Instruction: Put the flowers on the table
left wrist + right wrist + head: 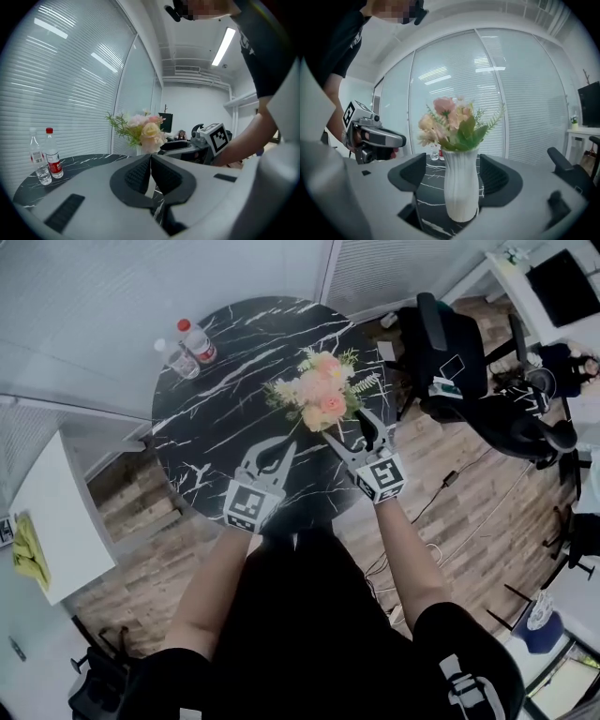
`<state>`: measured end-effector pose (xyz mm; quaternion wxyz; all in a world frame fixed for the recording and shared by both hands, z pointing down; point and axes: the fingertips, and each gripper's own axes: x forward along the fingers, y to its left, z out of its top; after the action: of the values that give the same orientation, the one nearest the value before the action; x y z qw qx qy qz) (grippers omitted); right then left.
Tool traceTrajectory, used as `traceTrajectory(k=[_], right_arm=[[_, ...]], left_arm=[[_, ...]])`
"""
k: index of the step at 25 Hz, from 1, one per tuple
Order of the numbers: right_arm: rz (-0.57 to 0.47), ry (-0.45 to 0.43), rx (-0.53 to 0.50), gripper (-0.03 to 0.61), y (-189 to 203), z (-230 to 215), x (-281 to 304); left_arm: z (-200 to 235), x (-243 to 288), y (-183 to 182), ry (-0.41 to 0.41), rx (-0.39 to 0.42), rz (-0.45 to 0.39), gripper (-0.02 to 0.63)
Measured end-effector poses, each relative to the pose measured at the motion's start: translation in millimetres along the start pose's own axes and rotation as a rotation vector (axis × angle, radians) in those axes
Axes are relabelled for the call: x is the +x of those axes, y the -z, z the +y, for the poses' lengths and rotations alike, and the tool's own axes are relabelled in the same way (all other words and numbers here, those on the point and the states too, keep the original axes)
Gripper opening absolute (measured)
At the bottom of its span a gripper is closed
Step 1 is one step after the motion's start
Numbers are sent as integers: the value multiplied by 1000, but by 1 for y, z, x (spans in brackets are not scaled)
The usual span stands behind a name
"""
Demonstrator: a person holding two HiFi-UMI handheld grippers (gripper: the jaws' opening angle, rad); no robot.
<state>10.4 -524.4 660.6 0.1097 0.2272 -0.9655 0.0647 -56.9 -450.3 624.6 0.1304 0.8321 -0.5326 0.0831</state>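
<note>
Left gripper: jaws closed together, nothing between them.
Right gripper: jaws apart, one on each side of the vase.
Flowers: in the white vase, upright between the right jaws, on the black counter.
Bottles: well beyond the left jaws.

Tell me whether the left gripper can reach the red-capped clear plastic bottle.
Probably yes: bare black marble tabletop lies between the left gripper and the red-capped clear plastic bottle; the pink flowers stand aside. Its shut jaws must open first.
</note>
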Motion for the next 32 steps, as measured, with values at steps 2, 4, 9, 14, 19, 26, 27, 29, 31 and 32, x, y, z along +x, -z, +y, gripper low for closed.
traceTrajectory(k=[2, 4, 9, 14, 19, 26, 27, 29, 31, 32], right_arm=[[23, 4, 6, 340, -6, 12, -16], [40, -4, 17, 339, -15, 30, -32], [-14, -10, 59, 285, -58, 79, -70], [-122, -13, 87, 49, -108, 126, -102], [-148, -36, 67, 20, -148, 167, -119], [-151, -29, 31, 20, -180, 198, -133], [-155, -25, 25, 20, -183, 200, -135], [-161, -19, 16, 20, -187, 205, -136], [-165, -13, 11, 20, -190, 209, -137], [-167, -9, 8, 20, -191, 210, -137]], left_arm=[[-6, -12, -6, 21, 7, -5, 14], [-12, -26, -9, 43, 9, -5, 14], [-33, -63, -43, 104, 9, -39, 14], [-61, -104, -79, 176, 18, -80, 12], [-85, -136, -109, 239, 50, -118, 12], [-97, -162, -139, 273, 60, -155, 12], [-98, -165, -141, 276, 63, -157, 12], [-100, -169, -146, 279, 69, -162, 12], [-101, -172, -149, 278, 74, -169, 12], [-101, -173, -151, 279, 76, -172, 12]])
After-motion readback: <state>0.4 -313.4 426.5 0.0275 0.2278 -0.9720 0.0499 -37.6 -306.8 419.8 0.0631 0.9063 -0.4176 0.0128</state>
